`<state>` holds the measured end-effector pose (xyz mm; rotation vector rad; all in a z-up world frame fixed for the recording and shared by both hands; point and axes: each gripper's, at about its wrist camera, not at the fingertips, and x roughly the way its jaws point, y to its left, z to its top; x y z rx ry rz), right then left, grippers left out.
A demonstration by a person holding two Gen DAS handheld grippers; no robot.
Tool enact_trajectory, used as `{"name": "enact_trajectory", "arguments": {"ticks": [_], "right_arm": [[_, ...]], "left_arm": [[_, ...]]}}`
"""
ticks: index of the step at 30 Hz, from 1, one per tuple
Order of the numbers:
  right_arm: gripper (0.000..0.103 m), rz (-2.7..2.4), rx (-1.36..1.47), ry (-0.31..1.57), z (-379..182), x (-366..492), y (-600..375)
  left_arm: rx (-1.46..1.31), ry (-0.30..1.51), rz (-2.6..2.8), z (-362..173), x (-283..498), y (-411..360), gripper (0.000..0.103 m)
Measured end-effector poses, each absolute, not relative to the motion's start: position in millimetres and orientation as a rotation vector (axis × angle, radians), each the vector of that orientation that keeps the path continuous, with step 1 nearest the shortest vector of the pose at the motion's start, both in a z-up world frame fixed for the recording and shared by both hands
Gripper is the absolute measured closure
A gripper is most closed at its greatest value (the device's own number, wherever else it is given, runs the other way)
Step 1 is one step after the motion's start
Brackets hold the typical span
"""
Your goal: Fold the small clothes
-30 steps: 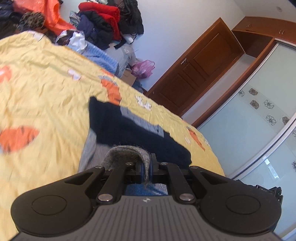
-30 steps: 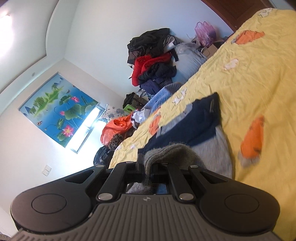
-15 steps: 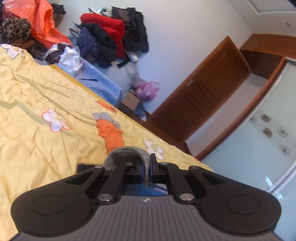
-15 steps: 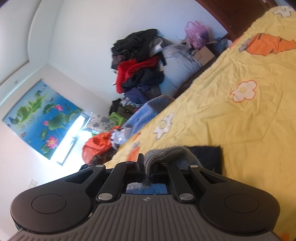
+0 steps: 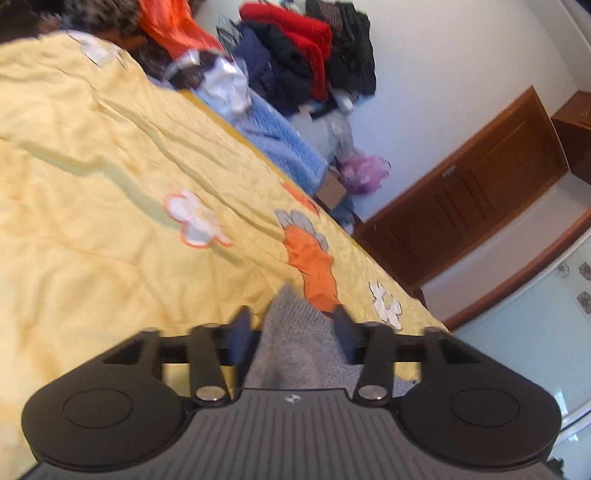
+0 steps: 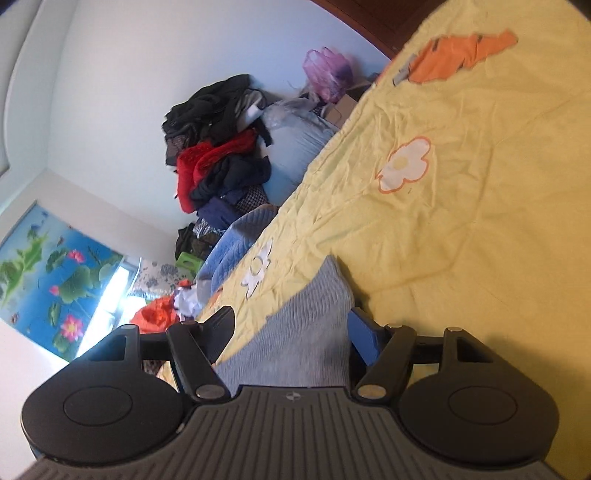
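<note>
- The grey knit garment [image 5: 295, 347] lies on the yellow bedsheet [image 5: 92, 221] right in front of both cameras; I see a ribbed, slightly fuzzy weave, and from the left wrist one corner of it stands up in a small peak.
- From the right wrist the same garment [image 6: 314, 325] looks bluish-grey with fine ribs, and its far corner points away across the sheet.
- My left gripper [image 5: 291, 326] has its jaws opening; the knit sits between the fingers [image 5: 240, 328], and the pads no longer press on it.
- My right gripper [image 6: 295, 328] is also opening, jaws wide apart; the cloth lies between them, close beside the blue-padded finger [image 6: 364, 336] and clear of the other one.
- The sheet is wrinkled and printed with white flowers [image 6: 404, 164] and orange shapes [image 5: 314, 269].
- Beyond the far edge of the bed I see a light blue blanket [image 5: 280, 144] and a heap of dark and red clothes [image 5: 306, 55] against the wall.
- A purple plastic bag [image 5: 360, 173] sits on the floor near a brown wooden door [image 5: 461, 206].
- An orange bag [image 5: 173, 26] lies by the bed's far corner, and a lotus picture [image 6: 48, 280] hangs on the wall in the right wrist view.
- The left view is blurred, so small detail on the garment is hard to read.
</note>
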<state>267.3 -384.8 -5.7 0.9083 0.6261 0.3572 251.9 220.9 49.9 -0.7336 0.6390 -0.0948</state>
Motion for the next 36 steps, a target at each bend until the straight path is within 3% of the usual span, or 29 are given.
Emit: {"name": "enact_trajectory", "arguments": {"ticks": [1,12,18,26,28,30,31,36], "right_arm": [[0.031,0.366,0.89,0.62,-2.3,252.1,-386.0],[0.031,0.345,0.918,0.708,-24.6,111.9,-387.0],[0.029,0.317,0.775,0.746,-27.2,106.9,-343.3],[0.025,0.302,0.846,0.679,-29.4,133.3,-320.2],[0.028,0.298,0.848,0.673,-29.7,140.3,-315.5],[0.039,0.282,0.837,0.667,-31.1,145.0,-312.6],[0.042,0.276,0.825,0.668,-31.9,146.6,-311.5],[0.077,0.264,0.843,0.679,-43.9,152.9,-314.5]], "left_arm": [[-0.72,0.63,-0.074,53.1,236.2,221.3,0.028],[-0.94,0.721,-0.084,1.7,70.8,205.3,0.027],[-1.003,0.707,-0.178,-9.1,66.6,180.2,0.027],[-1.027,0.657,-0.162,-10.3,97.9,170.4,0.025],[-0.999,0.662,-0.134,-8.6,103.3,167.8,0.027],[-0.963,0.671,-0.118,-7.1,106.9,163.4,0.03],[-0.952,0.67,-0.112,-7.6,107.2,162.1,0.037],[-0.957,0.652,-0.078,-18.3,102.2,167.2,0.068]]}}
